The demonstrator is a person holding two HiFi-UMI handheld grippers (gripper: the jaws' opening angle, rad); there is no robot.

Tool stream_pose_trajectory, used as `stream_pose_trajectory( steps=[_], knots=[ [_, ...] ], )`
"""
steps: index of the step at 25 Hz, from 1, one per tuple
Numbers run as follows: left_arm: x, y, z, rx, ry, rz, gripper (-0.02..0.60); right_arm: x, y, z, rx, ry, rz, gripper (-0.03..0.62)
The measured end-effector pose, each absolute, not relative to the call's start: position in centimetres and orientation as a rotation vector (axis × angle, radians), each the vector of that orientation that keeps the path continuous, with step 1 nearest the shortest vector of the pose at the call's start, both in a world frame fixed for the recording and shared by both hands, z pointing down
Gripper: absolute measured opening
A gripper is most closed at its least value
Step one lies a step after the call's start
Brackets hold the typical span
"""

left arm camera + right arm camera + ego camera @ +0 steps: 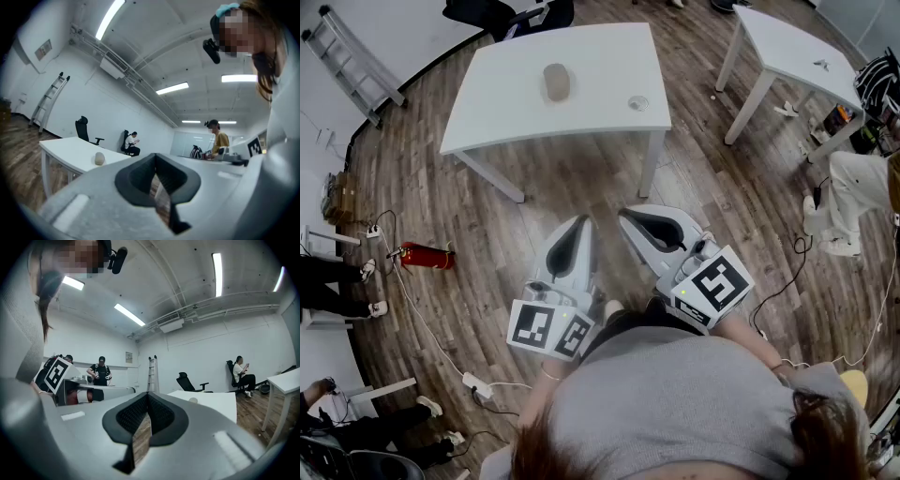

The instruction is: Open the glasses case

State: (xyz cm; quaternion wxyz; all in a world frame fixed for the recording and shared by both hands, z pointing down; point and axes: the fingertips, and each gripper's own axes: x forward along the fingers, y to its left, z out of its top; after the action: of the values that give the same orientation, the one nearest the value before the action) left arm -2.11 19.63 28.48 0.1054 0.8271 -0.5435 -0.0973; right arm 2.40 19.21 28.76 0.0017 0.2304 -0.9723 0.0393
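Left hand-held gripper: held level, close in front of the person's torso, pointing forward. Jaws closed together, nothing between them. Left marker cube at its rear end.

Right hand-held gripper: level, beside the left, tip angled slightly toward it. Jaws closed together, empty. Right marker cube at its rear end.

Tips near each other, not touching.

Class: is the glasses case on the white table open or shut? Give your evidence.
Shut, it seems: the glasses case is one rounded lump on the table, no lid raised.
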Motion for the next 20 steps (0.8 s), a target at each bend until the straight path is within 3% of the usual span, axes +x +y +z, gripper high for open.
stream_pose_trajectory(
  steps=[20],
  knots=[
    [-0.9,19.3,28.5,2.421,-1.649,-0.275,-0.004,4.5,18.5,28.4,0.794,-3.048,0.067,0.006]
  ],
)
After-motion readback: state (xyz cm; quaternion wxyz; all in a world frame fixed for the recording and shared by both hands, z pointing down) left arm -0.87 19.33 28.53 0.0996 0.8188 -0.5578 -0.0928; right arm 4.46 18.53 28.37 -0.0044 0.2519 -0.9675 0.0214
